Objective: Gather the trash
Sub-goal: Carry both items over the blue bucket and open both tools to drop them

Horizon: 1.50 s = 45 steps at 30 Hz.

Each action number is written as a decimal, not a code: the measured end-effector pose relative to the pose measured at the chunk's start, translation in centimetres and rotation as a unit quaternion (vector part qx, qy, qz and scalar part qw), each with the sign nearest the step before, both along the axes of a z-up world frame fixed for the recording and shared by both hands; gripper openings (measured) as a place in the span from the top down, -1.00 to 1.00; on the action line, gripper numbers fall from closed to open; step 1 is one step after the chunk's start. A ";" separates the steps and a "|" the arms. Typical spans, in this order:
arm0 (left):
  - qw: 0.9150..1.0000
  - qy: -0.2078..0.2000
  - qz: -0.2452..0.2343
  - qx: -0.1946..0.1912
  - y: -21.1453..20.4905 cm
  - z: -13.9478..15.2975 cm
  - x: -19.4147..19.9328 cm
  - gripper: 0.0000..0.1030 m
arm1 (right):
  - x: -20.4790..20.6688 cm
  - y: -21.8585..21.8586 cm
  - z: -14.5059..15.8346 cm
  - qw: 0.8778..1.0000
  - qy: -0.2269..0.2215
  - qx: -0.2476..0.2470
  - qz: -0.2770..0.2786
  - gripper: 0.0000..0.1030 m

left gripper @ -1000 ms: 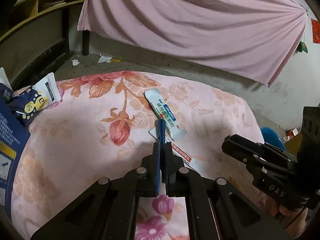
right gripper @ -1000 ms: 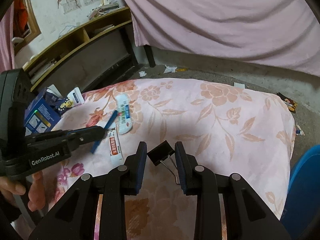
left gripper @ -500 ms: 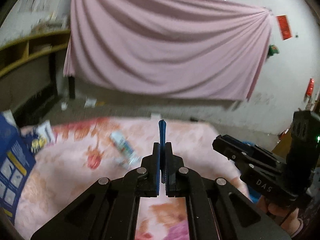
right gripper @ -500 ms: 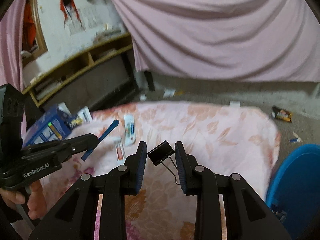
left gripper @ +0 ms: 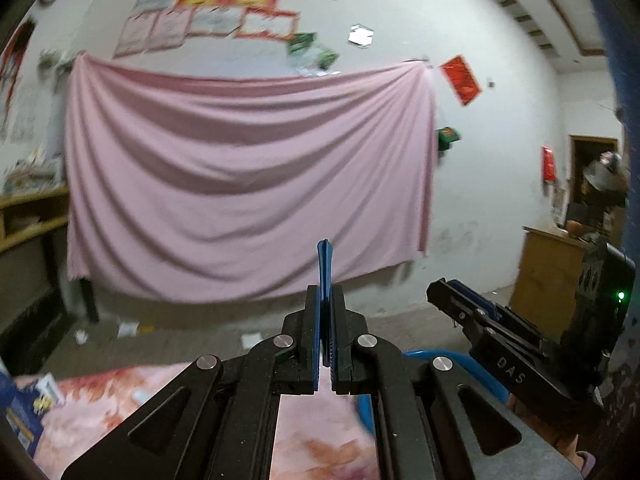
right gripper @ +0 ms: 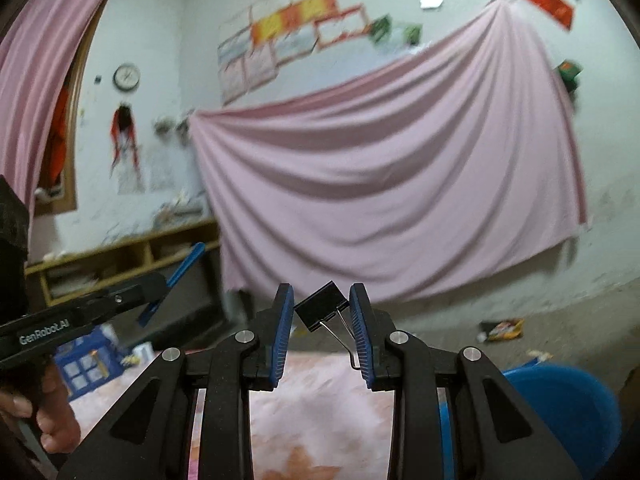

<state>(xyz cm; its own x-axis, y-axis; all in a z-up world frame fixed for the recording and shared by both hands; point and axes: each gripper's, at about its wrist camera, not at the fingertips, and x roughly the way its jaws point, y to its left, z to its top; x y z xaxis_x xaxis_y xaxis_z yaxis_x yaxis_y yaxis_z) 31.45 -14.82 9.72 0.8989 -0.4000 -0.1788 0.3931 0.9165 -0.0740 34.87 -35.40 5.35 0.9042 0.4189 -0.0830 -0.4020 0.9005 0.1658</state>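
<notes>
Two hand-held black grippers are raised above a table covered in pink floral cloth [left gripper: 132, 392], both pointing toward a large pink sheet [left gripper: 248, 184] hung on a white wall.

In the left wrist view, the left gripper [left gripper: 326, 320] sits at 6 o'clock with its jaws pressed almost fully together, clamped on a thin flat blue plastic strip [left gripper: 325, 268] that stands on edge and pokes up past the fingertips. The right gripper [left gripper: 444, 296] shows at 4 o'clock.

In the right wrist view, the right gripper [right gripper: 322, 320] has its jaws partly closed on a small black metal binder clip [right gripper: 320, 310], tilted, one silver wire handle trailing down along the right pad. At 9 o'clock the left gripper [right gripper: 154, 286], marked GenRobot.AI, carries the blue strip [right gripper: 178, 276] slanting upward, with a hand [right gripper: 48, 412] on its grip.

A round blue plastic bin [right gripper: 560, 404] sits at 4 o'clock, low beside the table. A blue printed box [right gripper: 86, 360] lies at 8 o'clock on the cloth. A crumpled yellow wrapper [right gripper: 504, 328] rests on the grey floor at 3 o'clock.
</notes>
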 end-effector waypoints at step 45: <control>0.982 0.131 -0.118 0.061 -14.9 -3.9 2.9 0.94 | -0.6 -12.0 -1.6 0.977 0.102 0.031 -0.185 0.46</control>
<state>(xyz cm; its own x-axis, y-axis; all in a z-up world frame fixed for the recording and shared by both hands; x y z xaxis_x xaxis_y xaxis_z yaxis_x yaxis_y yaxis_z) 34.38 -29.72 5.81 0.7008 -0.5520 -0.4518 0.5772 0.8110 -0.0955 34.23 -47.37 3.76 0.9622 0.0768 -0.2613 -0.0042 0.9635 0.2678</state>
